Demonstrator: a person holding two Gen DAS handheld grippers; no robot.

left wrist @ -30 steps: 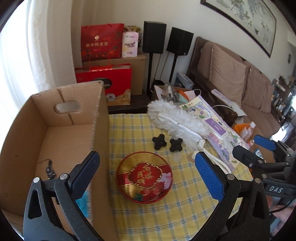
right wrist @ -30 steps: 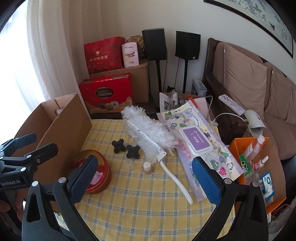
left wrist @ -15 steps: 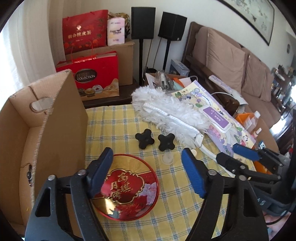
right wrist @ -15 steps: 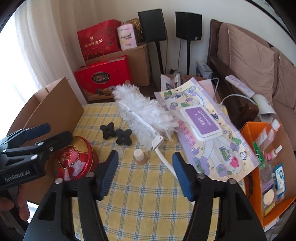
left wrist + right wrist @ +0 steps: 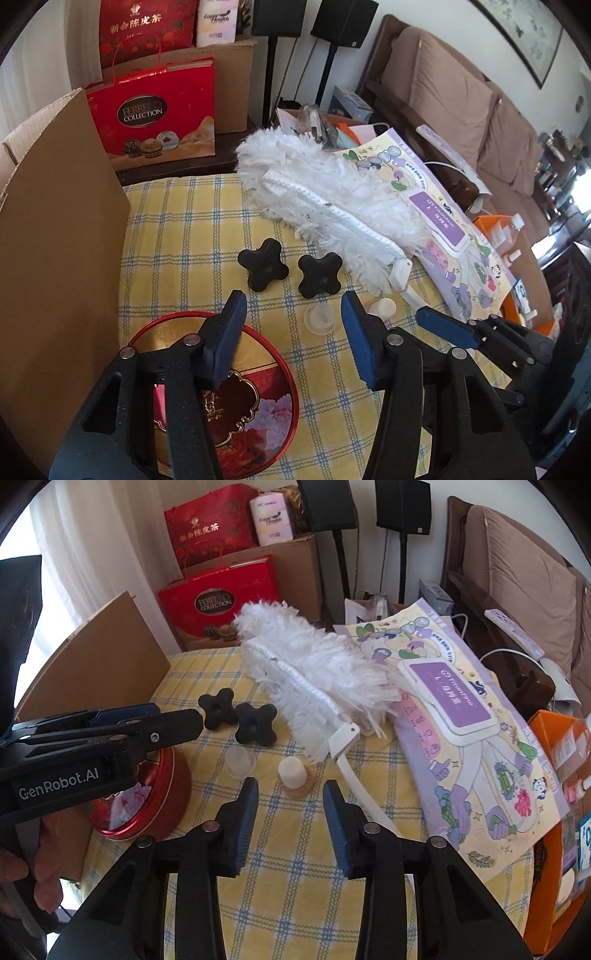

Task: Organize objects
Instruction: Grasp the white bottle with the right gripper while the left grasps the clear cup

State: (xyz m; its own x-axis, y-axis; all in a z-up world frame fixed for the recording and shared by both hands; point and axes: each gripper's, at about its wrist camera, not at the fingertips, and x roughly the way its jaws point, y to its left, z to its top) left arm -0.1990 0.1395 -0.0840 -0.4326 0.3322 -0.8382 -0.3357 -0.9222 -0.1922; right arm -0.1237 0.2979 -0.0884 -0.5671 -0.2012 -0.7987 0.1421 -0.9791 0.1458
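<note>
My left gripper (image 5: 291, 306) hangs over the yellow checked tablecloth (image 5: 184, 229), its jaws closing on nothing. A red round tin (image 5: 229, 391) lies under its left finger, and a clear cap (image 5: 319, 319) sits just past the tips. Beyond are two black cross-shaped knobs (image 5: 263, 269) and a white duster (image 5: 325, 199). My right gripper (image 5: 290, 786) is low over the cloth, jaws also closing and empty. A small white stopper (image 5: 291, 771) on a tan disc stands just ahead of its tips. The left gripper (image 5: 181, 714) is at its left, above the tin (image 5: 147, 805).
An open cardboard box (image 5: 62, 206) stands along the table's left side. A large printed packet with a purple lid (image 5: 450, 698) covers the right part. An orange box (image 5: 554, 746) of small bottles sits beyond the right edge. Red gift bags and a sofa lie behind.
Both grippers have sunk toward the table and their jaws have narrowed a lot. The left one has shifted right, from over the box edge to over the tin.
</note>
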